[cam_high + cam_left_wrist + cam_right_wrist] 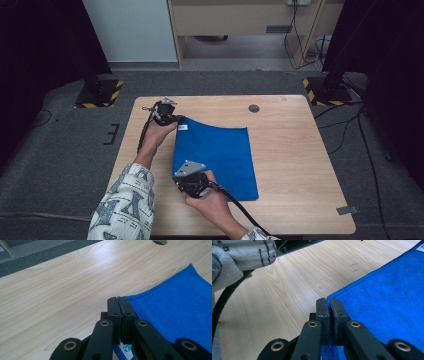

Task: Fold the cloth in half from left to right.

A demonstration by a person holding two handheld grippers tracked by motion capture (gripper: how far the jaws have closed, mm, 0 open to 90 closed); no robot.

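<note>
Both corners gripped, fold about to begin.
Left hand-held gripper [176, 119] and right hand-held gripper [176, 176] pinched the blue cloth's [220, 155] left corners on the bench [300, 165]; next, carry them rightward evenly.

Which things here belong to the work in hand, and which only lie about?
Belonging to the work:
- blue cloth
- left gripper, shut on its far corner
- right gripper, shut on its near corner
- wooden table under it

Only lying about:
- floor cables
- striped stand bases
</note>
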